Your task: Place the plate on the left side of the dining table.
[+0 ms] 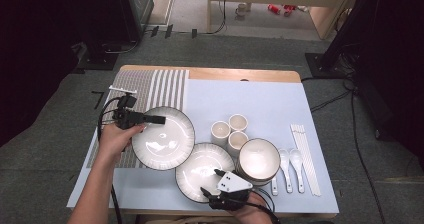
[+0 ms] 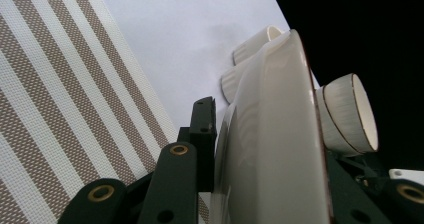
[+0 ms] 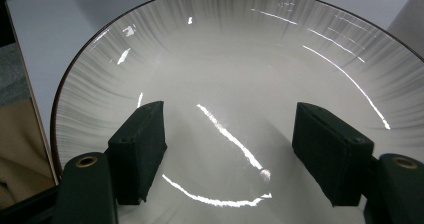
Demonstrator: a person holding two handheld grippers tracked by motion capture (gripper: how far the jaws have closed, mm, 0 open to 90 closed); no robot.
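A large white plate with a dark rim point(image 1: 165, 139) lies half over the striped placemat point(image 1: 155, 86). My left gripper point(image 1: 158, 119) is shut on its far left rim. In the left gripper view the plate point(image 2: 280, 134) runs edge-on between the jaws. A smaller plate of the same kind point(image 1: 196, 165) sits by the table's front edge. My right gripper point(image 1: 212, 181) hovers open over its near side. The right gripper view has both jaws standing wide apart point(image 3: 235, 134) above the plate's glossy inside point(image 3: 250, 59), with nothing between them.
Three white cups point(image 1: 229, 130) stand right of the large plate. A stack of bowls point(image 1: 258, 159) sits beside my right gripper. Spoons point(image 1: 290, 165) and white chopsticks point(image 1: 305, 156) lie at the right of the pale blue mat point(image 1: 250, 94).
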